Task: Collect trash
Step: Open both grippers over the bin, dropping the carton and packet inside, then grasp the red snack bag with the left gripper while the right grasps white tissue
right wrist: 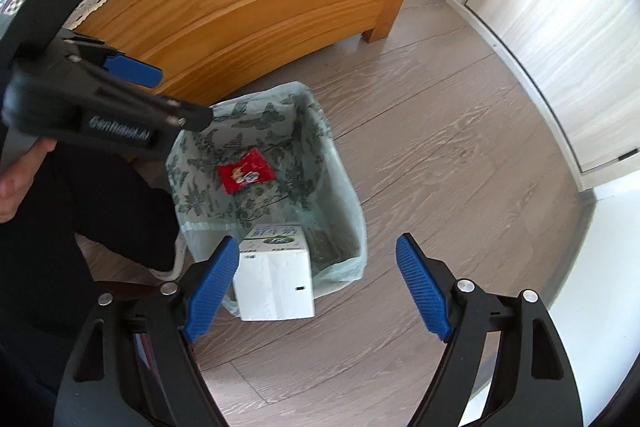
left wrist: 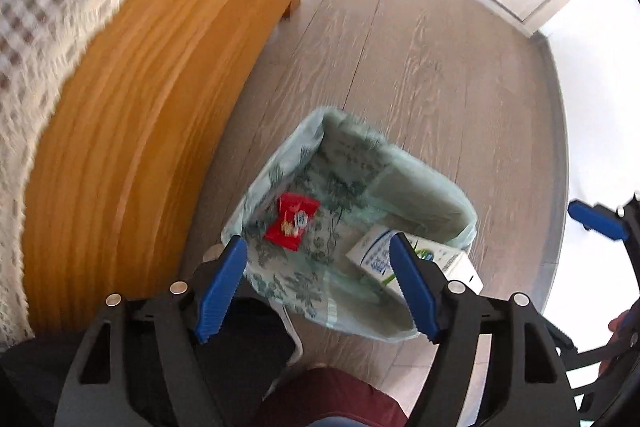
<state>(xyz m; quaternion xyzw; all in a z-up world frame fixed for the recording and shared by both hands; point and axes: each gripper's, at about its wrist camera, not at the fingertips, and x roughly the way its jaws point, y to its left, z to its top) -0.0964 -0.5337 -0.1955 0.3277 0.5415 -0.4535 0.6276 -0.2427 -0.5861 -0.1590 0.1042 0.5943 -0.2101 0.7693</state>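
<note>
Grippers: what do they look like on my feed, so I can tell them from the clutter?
Both match. The left gripper and right gripper have black plastic frames with triangular cut-outs and silver round bolts. Their fingers carry blue ribbed pads. In the right wrist view, the left gripper's body shows white "GenRobot.AI" lettering. Dark clothing shows behind; no cables are visible.

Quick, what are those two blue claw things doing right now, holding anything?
Left gripper: jaws open, holding nothing, above the lined trash bin.
Right gripper: jaws open, holding nothing; the white carton is not gripped.
</note>
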